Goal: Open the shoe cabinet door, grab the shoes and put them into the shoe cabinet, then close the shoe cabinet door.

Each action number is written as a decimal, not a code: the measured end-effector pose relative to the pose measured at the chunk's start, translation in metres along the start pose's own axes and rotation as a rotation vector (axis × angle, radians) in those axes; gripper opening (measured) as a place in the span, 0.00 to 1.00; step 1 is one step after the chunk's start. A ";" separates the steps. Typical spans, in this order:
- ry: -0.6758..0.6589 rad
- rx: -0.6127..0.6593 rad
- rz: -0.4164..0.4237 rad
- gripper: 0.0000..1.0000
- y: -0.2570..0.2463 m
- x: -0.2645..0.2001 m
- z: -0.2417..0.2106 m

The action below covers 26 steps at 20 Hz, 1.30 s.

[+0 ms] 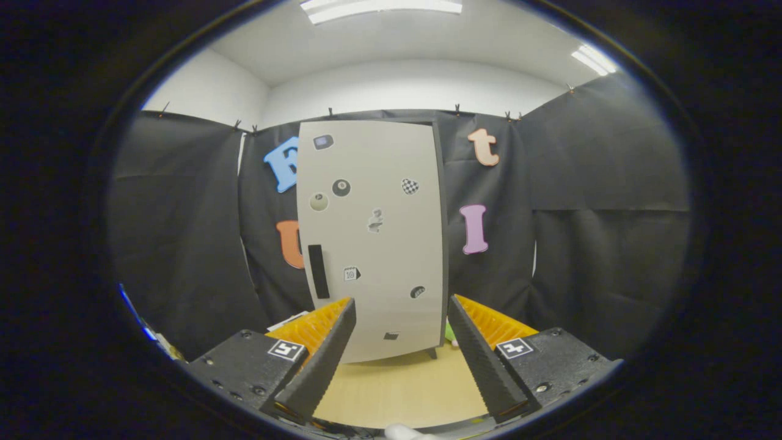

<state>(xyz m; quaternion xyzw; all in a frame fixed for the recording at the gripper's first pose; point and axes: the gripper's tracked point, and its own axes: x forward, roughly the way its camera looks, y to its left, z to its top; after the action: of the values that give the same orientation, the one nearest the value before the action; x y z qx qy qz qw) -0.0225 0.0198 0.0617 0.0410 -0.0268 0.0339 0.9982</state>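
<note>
A tall pale shoe cabinet (372, 238) stands beyond my fingers against the black cloth wall, on a light wooden floor (397, 385). Its door is shut and carries several small stickers. A dark vertical handle (317, 271) sits near the door's left edge, just above my left fingertip (342, 311). My gripper (400, 305) is open, with nothing between its fingers, some way short of the cabinet. A small green thing (450, 333) peeks out at the cabinet's lower right corner, beside my right finger; I cannot tell what it is.
Black cloth walls close the booth on the left, back and right. Something pale lies low at the left, next to my left finger (287, 321). A white object (406, 432) shows at the very bottom between my fingers.
</note>
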 end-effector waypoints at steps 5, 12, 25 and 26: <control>-0.012 -0.043 -0.018 0.99 0.000 -0.022 0.000; -0.045 -0.061 -0.034 0.99 0.002 -0.031 0.002; -0.030 -0.029 -0.070 0.99 -0.014 -0.042 -0.006; -0.031 -0.026 -0.070 0.99 -0.015 -0.043 -0.006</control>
<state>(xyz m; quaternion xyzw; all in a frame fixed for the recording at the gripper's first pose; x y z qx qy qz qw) -0.0639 0.0022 0.0521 0.0292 -0.0413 -0.0021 0.9987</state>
